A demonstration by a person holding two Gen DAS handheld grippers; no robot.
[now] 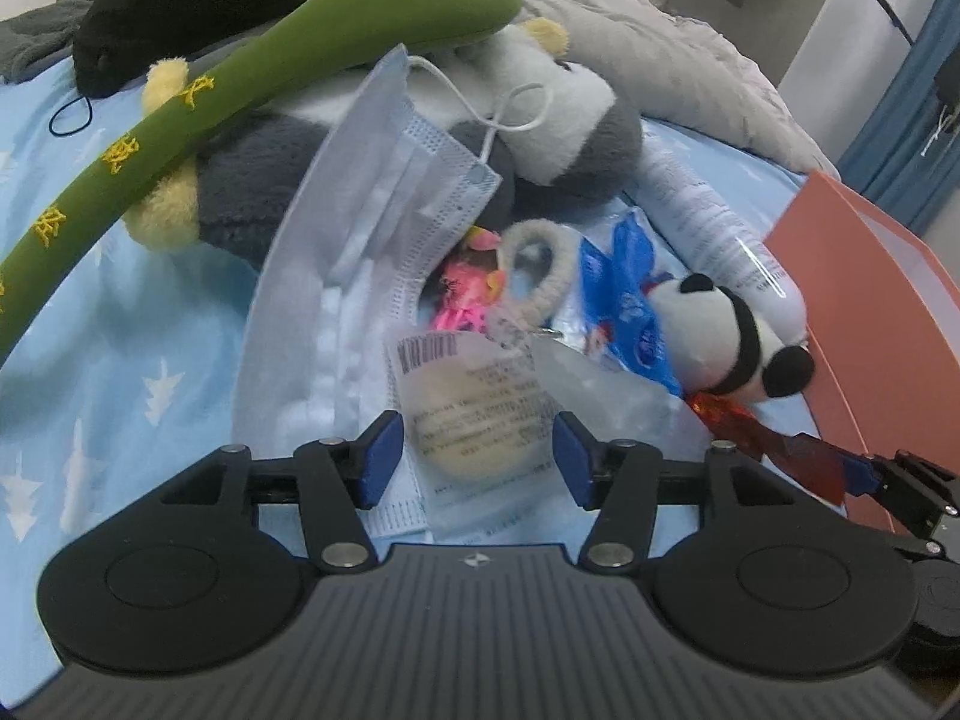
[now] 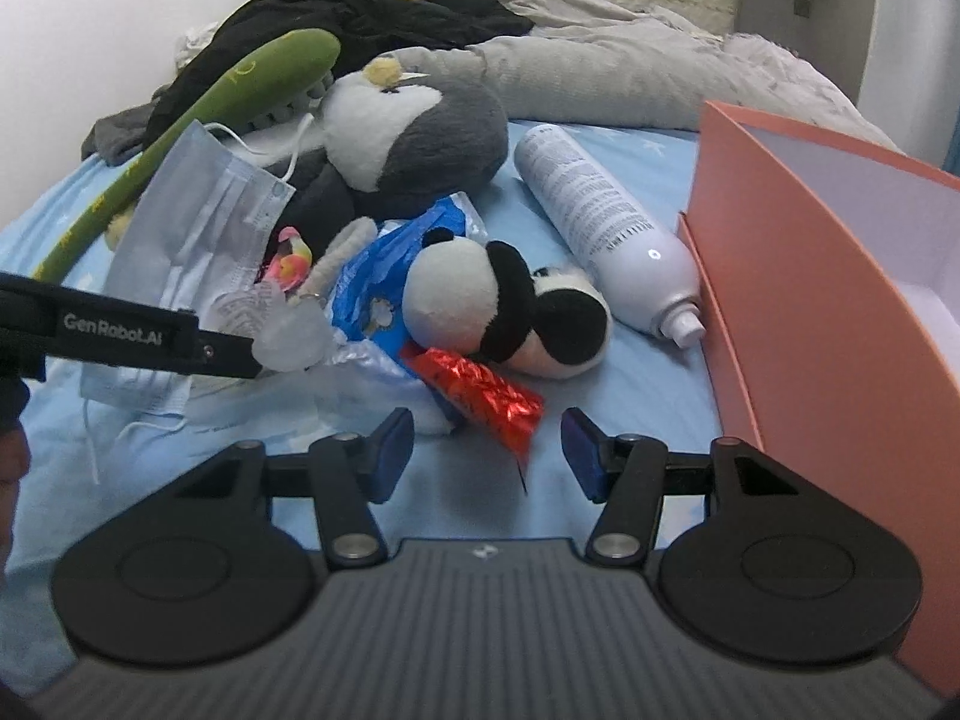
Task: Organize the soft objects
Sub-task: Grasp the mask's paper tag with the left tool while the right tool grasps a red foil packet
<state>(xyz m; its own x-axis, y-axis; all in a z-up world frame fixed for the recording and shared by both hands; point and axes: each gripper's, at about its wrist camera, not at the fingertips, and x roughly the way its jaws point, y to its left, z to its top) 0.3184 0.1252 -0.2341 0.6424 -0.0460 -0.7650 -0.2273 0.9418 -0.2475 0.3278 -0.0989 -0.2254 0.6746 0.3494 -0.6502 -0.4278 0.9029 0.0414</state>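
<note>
Panda plush is lying on the bed beside the pink box, light and squashy, so you are wanting its round body. Both grippers, left and right, are hovering with jaws spread, pinching nothing.

The bed sheet is pale blue with white tree shapes. At 11 o'clock lies a green plush stick with yellow embroidery. The panda is black and white, the wrapper shiny red, the box salmon-orange.
</note>
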